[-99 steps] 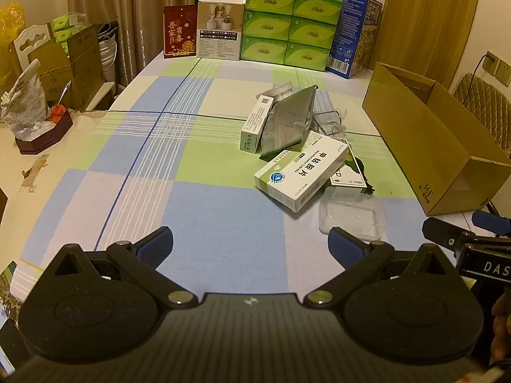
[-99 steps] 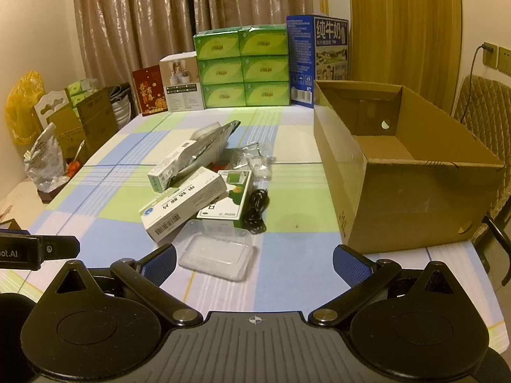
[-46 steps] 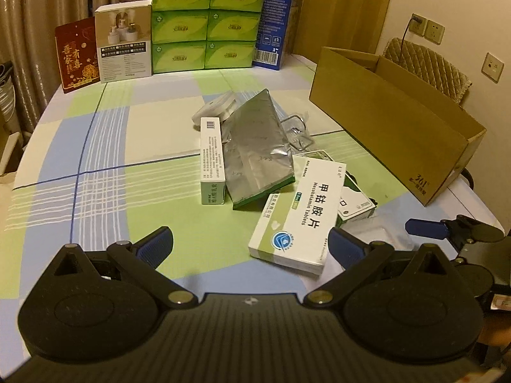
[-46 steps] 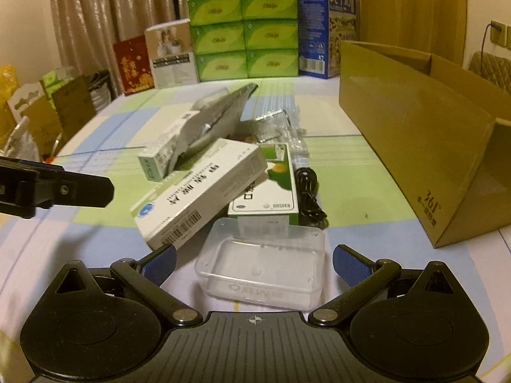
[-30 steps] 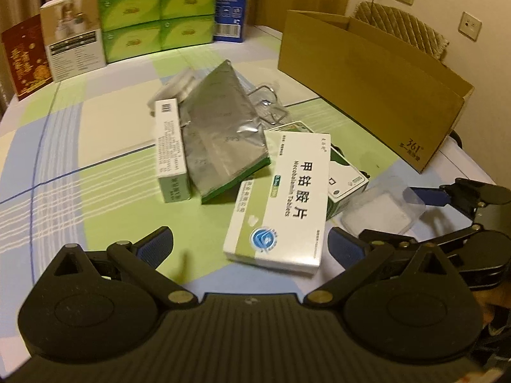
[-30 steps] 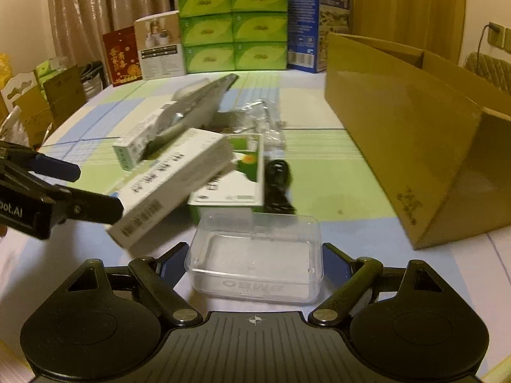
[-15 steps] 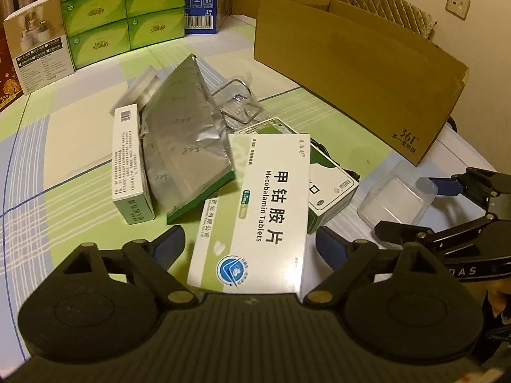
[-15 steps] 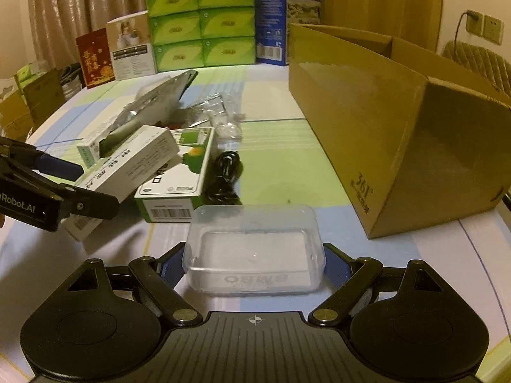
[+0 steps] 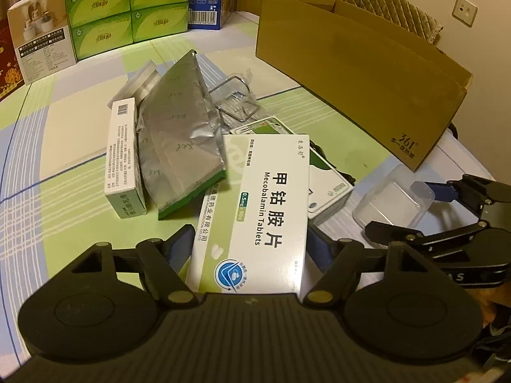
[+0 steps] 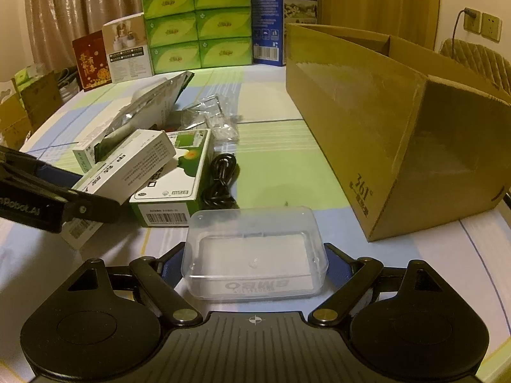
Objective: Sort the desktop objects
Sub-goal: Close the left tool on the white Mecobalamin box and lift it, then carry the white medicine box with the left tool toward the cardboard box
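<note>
The left gripper (image 9: 252, 245) has its jaws pinching the near end of the white Mecobalamin tablet box (image 9: 262, 204), which lies in the middle of the checked tablecloth (image 9: 64, 198) with its far end resting on the green-and-white medicine box (image 10: 179, 185), beside the silver foil pouch (image 9: 179, 146) and the narrow white carton (image 9: 123, 156). To its right, the right gripper (image 10: 254, 263) has its jaws closed against the two short sides of the clear plastic case (image 10: 255, 252), close to the coiled black cable (image 10: 220, 185). The open cardboard box (image 10: 383, 121) stands on the table's right side, well apart from the tablet box and near the case.
</note>
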